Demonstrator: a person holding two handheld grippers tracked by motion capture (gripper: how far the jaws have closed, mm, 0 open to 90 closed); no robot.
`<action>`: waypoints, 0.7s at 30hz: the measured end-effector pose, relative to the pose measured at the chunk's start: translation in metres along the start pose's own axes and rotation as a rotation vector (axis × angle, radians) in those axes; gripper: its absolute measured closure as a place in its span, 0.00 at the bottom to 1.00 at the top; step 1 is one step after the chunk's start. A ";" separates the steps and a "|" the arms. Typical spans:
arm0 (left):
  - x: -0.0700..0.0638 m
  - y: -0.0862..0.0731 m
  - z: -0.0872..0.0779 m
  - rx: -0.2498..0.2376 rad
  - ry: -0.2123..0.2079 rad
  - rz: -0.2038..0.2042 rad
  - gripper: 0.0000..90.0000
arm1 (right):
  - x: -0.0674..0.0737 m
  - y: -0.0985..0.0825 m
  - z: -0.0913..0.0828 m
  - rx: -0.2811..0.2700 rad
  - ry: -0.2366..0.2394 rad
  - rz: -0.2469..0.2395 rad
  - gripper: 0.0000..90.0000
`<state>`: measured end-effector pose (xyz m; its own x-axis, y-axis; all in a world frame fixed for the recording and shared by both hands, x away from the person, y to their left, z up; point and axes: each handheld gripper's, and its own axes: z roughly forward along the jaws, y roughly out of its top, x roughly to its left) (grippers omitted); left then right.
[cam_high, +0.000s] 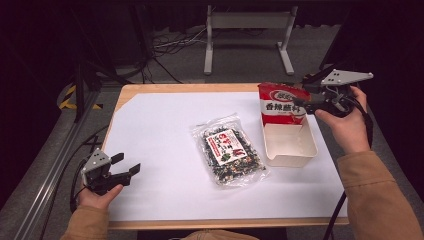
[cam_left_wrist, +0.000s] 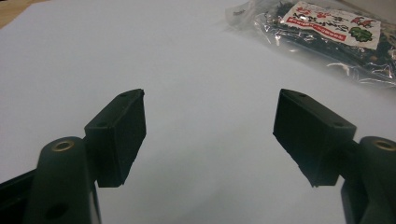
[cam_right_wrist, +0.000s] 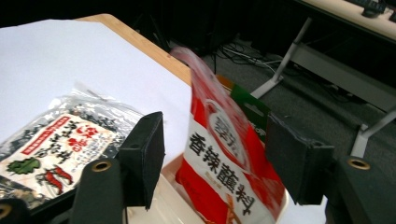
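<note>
At three o'clock, right gripper, jaws wide, frees the red pouch propped in the tray; left gripper waits open, empty.

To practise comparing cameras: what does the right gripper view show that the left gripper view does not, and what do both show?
Right gripper view: the red pouch standing in the cream tray, between the right gripper's open jaws, plus the floor beyond the table edge. Left gripper view: the left gripper's open jaws over bare white paper. Both: the clear seaweed packet.
</note>
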<state>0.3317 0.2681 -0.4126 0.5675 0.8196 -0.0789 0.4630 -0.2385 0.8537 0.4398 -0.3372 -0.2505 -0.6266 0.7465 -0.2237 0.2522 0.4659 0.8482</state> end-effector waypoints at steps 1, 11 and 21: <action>0.000 0.000 0.000 0.002 -0.001 0.003 0.29 | 0.000 0.000 0.000 0.000 0.000 0.000 0.42; -0.005 0.003 -0.001 0.004 -0.021 0.014 0.28 | 0.034 -0.006 -0.012 -0.051 0.081 0.056 0.42; -0.012 0.016 0.000 0.022 -0.078 0.024 0.26 | 0.066 -0.024 -0.005 -0.047 0.150 0.054 0.40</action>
<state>0.3327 0.2546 -0.3986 0.6298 0.7705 -0.0989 0.4630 -0.2700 0.8442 0.3882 -0.3014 -0.2832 -0.7174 0.6885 -0.1060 0.2559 0.4019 0.8792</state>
